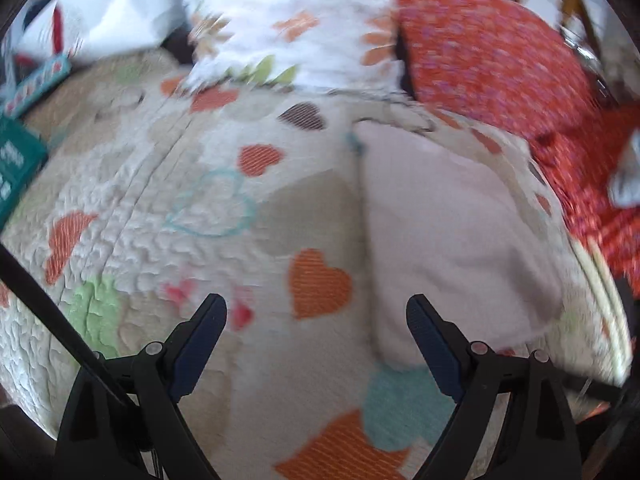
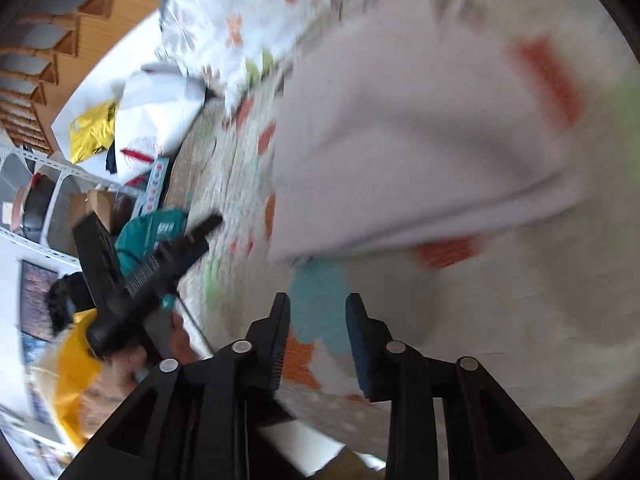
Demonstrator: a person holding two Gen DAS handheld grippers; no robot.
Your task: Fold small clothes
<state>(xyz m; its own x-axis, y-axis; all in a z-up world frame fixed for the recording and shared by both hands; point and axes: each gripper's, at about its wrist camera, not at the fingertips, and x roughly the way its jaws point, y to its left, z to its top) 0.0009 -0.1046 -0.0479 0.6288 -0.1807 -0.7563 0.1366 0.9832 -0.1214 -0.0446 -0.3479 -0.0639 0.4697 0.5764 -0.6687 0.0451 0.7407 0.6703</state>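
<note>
A pale pink folded garment (image 1: 452,232) lies flat on the heart-patterned quilt (image 1: 168,208), and everything else is placed here relative to it. In the left wrist view the left gripper (image 1: 316,312) hangs above the quilt just beside the garment's near left corner; its jaws are spread wide with nothing between them, one blue-padded finger (image 1: 200,344) over bare quilt and the other over the garment's near edge. An orange heart (image 1: 318,282) printed on the quilt sits just left of the garment, and a teal patch (image 1: 404,408) shows at its near end.

Beyond the garment's far edge a white pillow with orange and green flower prints (image 1: 296,20) rests on the quilt, and to the far right of the garment lies a red patterned cloth (image 1: 492,60). Well to the left, at the quilt's edge, a teal box (image 1: 16,164) is partly in view.

In the right wrist view, which is rolled sideways and blurred, the same garment (image 2: 420,140) fills the upper middle, its layered folded edge facing the right gripper (image 2: 318,308). That gripper's jaws stand parted with a narrow gap, empty, just short of the folded edge and over the teal patch (image 2: 320,300). The left gripper (image 2: 208,224) appears at the left of the garment, apart from it, held by a hand (image 2: 132,360).
</note>
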